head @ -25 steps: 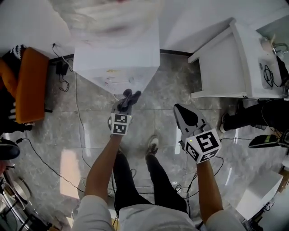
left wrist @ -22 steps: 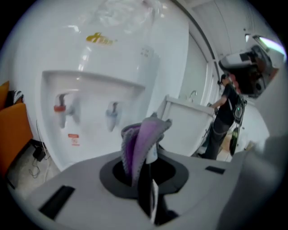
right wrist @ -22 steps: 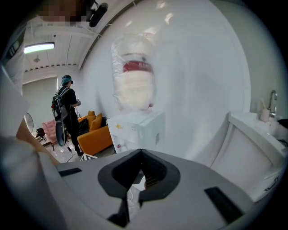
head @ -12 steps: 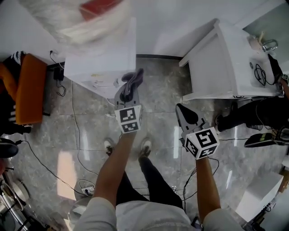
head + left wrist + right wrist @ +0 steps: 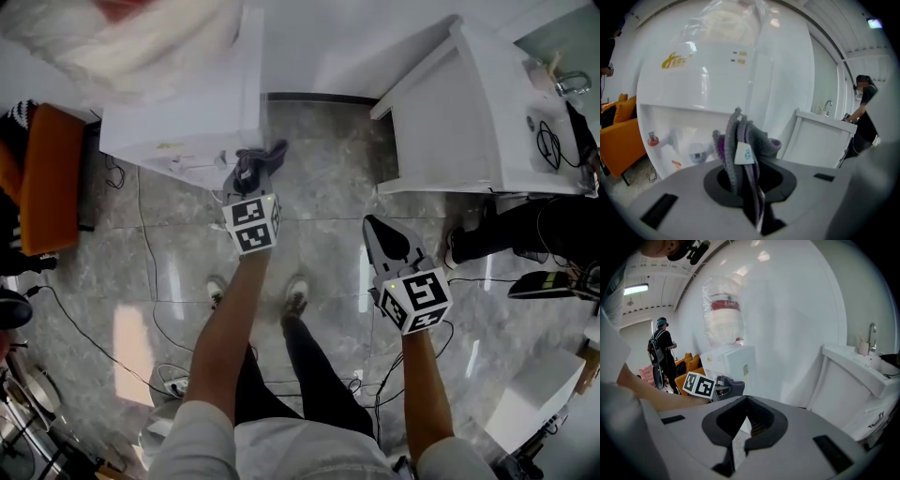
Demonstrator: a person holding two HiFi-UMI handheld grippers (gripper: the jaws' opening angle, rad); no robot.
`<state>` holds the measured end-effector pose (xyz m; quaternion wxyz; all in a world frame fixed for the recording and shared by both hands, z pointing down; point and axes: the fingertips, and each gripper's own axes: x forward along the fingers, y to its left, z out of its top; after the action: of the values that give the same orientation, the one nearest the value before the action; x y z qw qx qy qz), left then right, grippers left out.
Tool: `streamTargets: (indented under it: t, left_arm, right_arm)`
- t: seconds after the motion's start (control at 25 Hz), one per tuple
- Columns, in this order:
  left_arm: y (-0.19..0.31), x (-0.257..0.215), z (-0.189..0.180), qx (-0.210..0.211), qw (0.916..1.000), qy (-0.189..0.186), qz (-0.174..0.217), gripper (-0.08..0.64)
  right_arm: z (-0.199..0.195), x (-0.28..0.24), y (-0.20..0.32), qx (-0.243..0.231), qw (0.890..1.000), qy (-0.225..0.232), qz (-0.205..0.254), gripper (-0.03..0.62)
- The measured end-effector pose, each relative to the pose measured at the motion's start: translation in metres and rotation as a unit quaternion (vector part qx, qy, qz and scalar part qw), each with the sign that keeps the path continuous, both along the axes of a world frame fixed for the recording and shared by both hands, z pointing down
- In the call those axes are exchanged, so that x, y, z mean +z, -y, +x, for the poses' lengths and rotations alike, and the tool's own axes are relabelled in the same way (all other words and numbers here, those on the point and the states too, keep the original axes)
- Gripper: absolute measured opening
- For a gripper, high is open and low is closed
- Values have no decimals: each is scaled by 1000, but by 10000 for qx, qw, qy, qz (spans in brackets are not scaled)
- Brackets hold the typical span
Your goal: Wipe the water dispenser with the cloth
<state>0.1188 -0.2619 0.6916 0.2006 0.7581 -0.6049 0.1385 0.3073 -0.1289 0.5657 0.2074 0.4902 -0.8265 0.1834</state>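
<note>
White boxy water dispenser (image 5: 187, 112) standing at upper left of head view. Right gripper (image 5: 746, 397) hovering at centre right, jaws pressing together, gripping nothing. Left gripper (image 5: 247, 178) clamping grey-purple knitted cloth (image 5: 749, 137), cloth sitting just beside dispenser's lower right corner, contact unclear.
</note>
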Motion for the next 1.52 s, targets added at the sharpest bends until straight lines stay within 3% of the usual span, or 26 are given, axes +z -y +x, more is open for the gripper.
streamTargets:
  t: [0.32,0.68,0.8,0.96,1.16,1.32,1.4,1.52]
  left_arm:
    - [1,83,5,9,9975,157,-685,48]
    - [5,187,6,153,9869,320,-1576,48]
    - [6,204,9,333,9843,456,-1671,48]
    - [-8,218,16,674,9830,327,-1679,48]
    - [-64,207,5,1050,9776,297,-1801,48]
    - [-110,164,-15,904,9788,57,-1839,48]
    - [-121,130,-31,860,9816,40,-1703,48]
    - [-113,70,-65,979,9868,298,-1252,48]
  right_arm:
    - [14,21,10,77,9999,-39,-113,12]
    - [38,56,15,243,9991,-204,-287,13]
    - [52,60,6,370,9985,-237,-340,12]
    - [67,63,-6,610,9966,-433,-351,13]
    - [62,43,-8,675,9962,-498,-223,13]
    - [50,10,-7,592,9964,-601,-57,13]
    - [38,-9,-6,550,9967,-599,55,12]
    - [7,-39,7,423,9974,-487,332,12]
